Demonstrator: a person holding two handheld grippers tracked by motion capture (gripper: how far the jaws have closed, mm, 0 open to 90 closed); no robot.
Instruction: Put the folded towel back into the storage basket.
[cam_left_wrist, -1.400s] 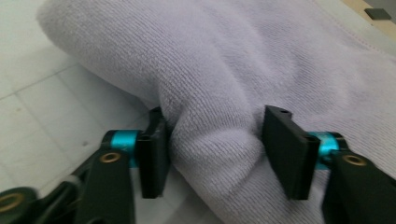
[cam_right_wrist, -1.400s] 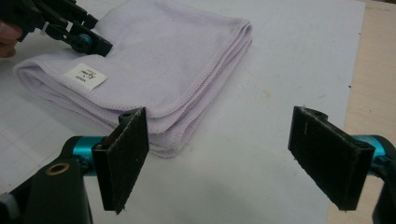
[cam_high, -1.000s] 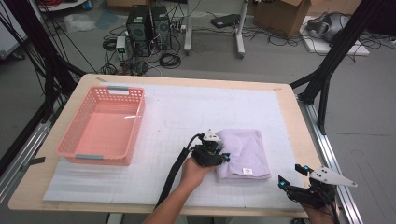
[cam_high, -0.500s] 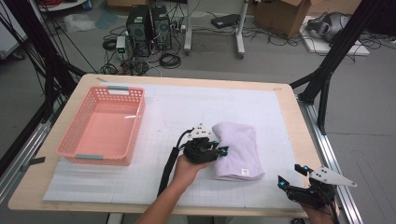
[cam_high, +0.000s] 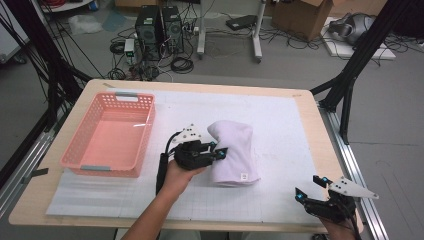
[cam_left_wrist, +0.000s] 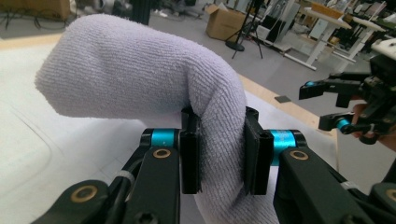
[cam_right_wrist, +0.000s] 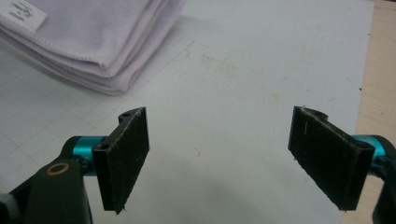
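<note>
The folded lilac towel (cam_high: 232, 155) lies near the middle of the white mat (cam_high: 280, 125) that covers the wooden table (cam_high: 327, 150). Its far part is lifted and curls over like a rounded hump, while its near part, with a small white label (cam_high: 244, 176) on it, rests flat on the mat. In the left gripper view the towel (cam_left_wrist: 140, 79) rises between the two black jaws and bends over to the left of that view.

The left gripper (cam_high: 216, 154) is just at the left edge of the towel, held by the person's left hand (cam_high: 179, 175). Its jaws are closed on a thick fold of the cloth; the pads (cam_left_wrist: 190, 158) press on both sides of it, so the jaws stand only partly closed, with the thickness of the fold between them.

The right gripper (cam_high: 312, 187) is at the near right corner of the table, well apart from the towel in the high view. Its jaws are spread wide and hold nothing. In the right gripper view the two black pads (cam_right_wrist: 125, 156) stand far from each other above the bare mat, and the stacked edges of the towel (cam_right_wrist: 93, 42) lie beyond them at the upper left of that view.

A pink plastic basket (cam_high: 80, 150) stands on the left part of the mat, apart from the left gripper. Behind the table, on the floor, there are computer cases (cam_high: 159, 27), cables and a cardboard box (cam_high: 305, 17).
</note>
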